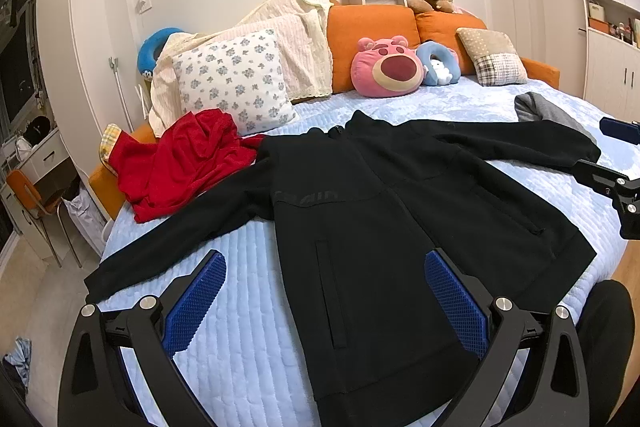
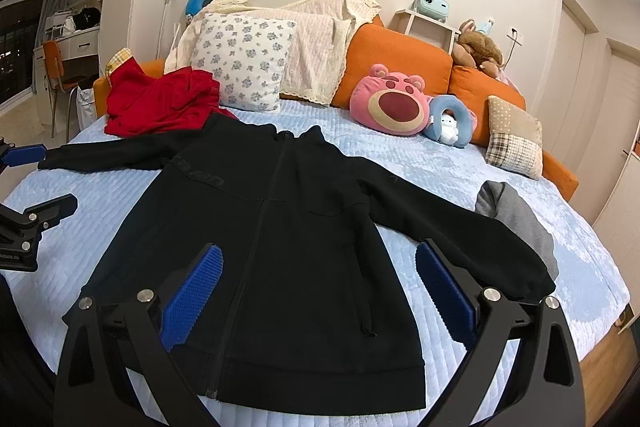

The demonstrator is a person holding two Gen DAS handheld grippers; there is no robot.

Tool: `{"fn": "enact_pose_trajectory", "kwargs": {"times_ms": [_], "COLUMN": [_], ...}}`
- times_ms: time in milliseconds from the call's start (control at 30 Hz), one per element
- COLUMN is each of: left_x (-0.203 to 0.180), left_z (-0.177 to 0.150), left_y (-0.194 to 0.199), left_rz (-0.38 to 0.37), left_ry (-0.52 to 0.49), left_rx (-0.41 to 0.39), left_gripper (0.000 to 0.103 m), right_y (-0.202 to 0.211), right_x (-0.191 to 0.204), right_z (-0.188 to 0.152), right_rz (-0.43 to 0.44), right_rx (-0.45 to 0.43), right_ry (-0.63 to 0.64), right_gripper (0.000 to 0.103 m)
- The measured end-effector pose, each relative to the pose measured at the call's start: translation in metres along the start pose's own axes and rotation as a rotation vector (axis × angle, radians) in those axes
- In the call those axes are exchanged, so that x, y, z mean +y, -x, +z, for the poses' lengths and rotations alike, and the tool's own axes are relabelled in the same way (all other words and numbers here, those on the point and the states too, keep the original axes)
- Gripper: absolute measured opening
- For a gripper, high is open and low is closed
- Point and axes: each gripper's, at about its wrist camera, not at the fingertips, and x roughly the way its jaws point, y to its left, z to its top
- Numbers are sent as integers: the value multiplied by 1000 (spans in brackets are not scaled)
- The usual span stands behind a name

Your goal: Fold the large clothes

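Note:
A black zip jacket [image 1: 380, 219] lies flat, front up, on the light blue bed [image 1: 248, 367], sleeves spread to both sides; it also shows in the right wrist view [image 2: 280, 247]. My left gripper [image 1: 324, 279] is open and empty, hovering above the jacket's lower left part. My right gripper [image 2: 316, 271] is open and empty above the jacket's lower right part. The right gripper shows at the right edge of the left wrist view [image 1: 616, 163]. The left gripper shows at the left edge of the right wrist view [image 2: 36, 179].
A crumpled red garment [image 1: 188, 163] lies by the jacket's left shoulder. A grey garment [image 2: 516, 223] lies under the right sleeve end. Pillows, a pink bear plush [image 1: 386, 67] and an orange headboard [image 1: 368, 35] stand at the bed's far end.

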Motion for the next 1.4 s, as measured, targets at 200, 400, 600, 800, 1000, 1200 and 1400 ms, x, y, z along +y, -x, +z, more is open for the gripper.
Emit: {"fn": "enact_pose_trajectory", "kwargs": {"times_ms": [200, 400, 600, 800, 1000, 1200, 1400], "left_x": [-1, -2, -1, 0, 5, 7, 7], "left_z": [1, 0, 1, 1, 3, 2, 3], "left_y": [1, 0, 1, 1, 0, -2, -2], "left_rz": [1, 1, -1, -3, -8, -7, -6], "left_ry": [4, 0, 6, 5, 19, 22, 23], "left_rx": [2, -2, -18, -23, -23, -21, -22], "left_gripper": [101, 101, 101, 101, 101, 101, 101], "right_y": [0, 0, 1, 1, 2, 2, 2], "right_x": [0, -1, -2, -2, -3, -4, -4], "right_z": [-1, -1, -1, -1, 0, 0, 0], "right_rz": [0, 1, 5, 6, 10, 9, 9], "right_rx": [0, 0, -6, -6, -6, -4, -3], "right_ry": [0, -1, -7, -8, -13, -13, -12], "right_gripper": [96, 96, 96, 96, 96, 96, 96]}}
